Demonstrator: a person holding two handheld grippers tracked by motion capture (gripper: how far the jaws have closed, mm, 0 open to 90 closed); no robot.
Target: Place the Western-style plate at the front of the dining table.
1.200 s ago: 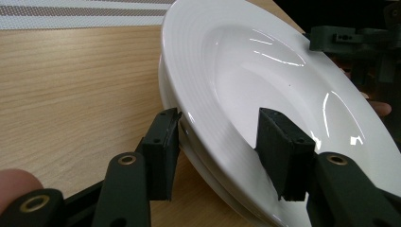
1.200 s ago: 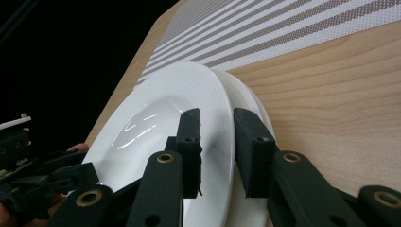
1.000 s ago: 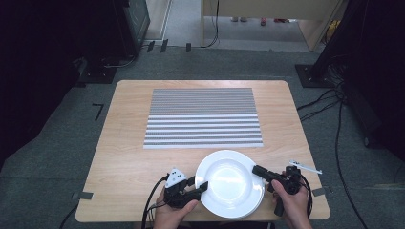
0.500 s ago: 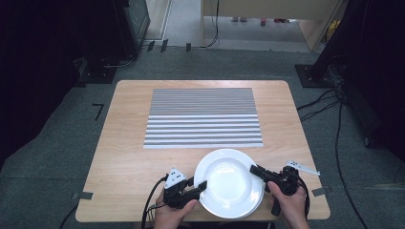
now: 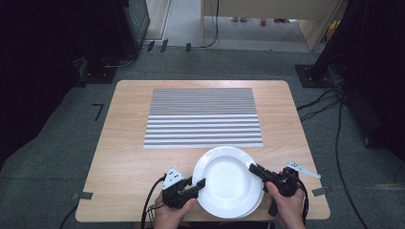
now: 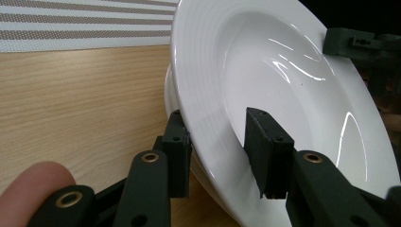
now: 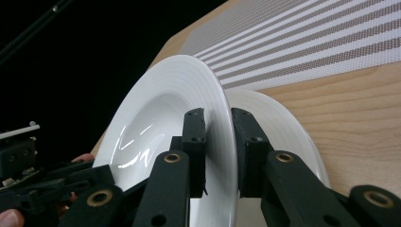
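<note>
Left gripper at the near table edge, jaws straddling the left rim of the top plate; they have just been closing, one pad under the rim, the other over the inner slope with a sliver of gap visible in the left gripper view, so contact there is hard to judge; right gripper opposite, jaws clamped on the right rim of the same plate, pads pressing both faces; top plate tilted, lifted off a second plate lying flat beneath it on the wooden table; striped mat just beyond the plates, apart from them; lower plate mostly covered, only its edge showing; hands cut off by the bottom frame.
</note>
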